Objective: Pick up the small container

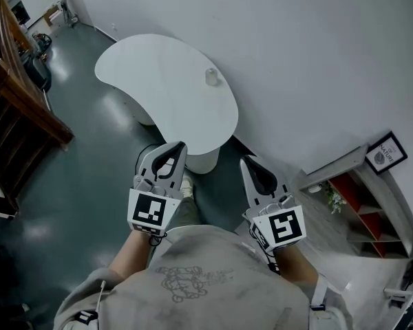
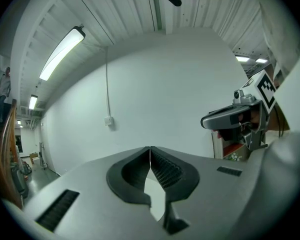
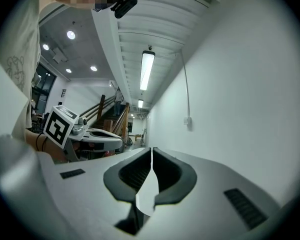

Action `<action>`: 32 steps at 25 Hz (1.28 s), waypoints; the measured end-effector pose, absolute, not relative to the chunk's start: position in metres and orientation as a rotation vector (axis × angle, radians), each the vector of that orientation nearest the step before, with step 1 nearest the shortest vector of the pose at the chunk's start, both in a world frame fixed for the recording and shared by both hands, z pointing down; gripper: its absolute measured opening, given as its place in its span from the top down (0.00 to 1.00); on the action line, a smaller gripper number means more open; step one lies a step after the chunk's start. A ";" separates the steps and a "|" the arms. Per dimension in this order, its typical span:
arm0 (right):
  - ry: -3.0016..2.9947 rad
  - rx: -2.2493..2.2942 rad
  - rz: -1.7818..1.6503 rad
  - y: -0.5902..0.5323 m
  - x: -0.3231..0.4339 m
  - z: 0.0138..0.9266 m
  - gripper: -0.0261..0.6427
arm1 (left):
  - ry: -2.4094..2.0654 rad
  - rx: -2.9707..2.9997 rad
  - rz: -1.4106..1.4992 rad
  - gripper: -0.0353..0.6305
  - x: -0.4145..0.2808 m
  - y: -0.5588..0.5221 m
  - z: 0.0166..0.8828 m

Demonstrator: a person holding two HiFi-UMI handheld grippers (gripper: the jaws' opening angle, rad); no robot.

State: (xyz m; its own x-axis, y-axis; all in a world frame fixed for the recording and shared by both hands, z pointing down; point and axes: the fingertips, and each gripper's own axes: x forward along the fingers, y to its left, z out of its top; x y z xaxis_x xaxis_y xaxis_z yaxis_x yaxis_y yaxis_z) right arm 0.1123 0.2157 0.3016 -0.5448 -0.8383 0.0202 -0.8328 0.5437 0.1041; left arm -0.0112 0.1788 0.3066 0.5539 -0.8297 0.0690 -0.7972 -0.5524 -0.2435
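The small container [image 1: 212, 76] is a pale cup-like thing standing near the far edge of the white kidney-shaped table [image 1: 158, 88], close to the wall. My left gripper [image 1: 177, 147] is shut and empty, held off the table's near edge. My right gripper [image 1: 245, 161] is shut and empty too, a little to the right of the table. Both point level toward the wall. In the left gripper view the jaws [image 2: 150, 149] meet with nothing between them; the right gripper view shows the same closed jaws [image 3: 151, 150]. The container appears in neither gripper view.
A white wall runs behind the table. A grey shelf unit [image 1: 372, 198] with red compartments, a small plant and a framed picture [image 1: 387, 152] stands at the right. Dark wooden stairs and railing [image 1: 14, 115] are at the left. The floor [image 1: 82, 177] is dark green.
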 end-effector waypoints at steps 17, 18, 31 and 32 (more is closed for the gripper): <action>-2.669 1.480 0.050 0.109 0.096 0.330 0.91 | 1.356 -2.663 -0.303 0.92 -0.023 0.075 0.323; -2.666 1.480 0.057 0.100 0.094 0.330 0.91 | 1.357 -2.670 -0.306 0.92 -0.024 0.066 0.323; -2.586 1.493 0.102 -0.033 0.054 0.332 0.91 | 1.260 -2.762 -0.314 0.92 -0.050 -0.063 0.326; -2.580 1.496 0.106 -0.045 0.051 0.333 0.91 | 1.253 -2.767 -0.318 0.92 -0.054 -0.074 0.327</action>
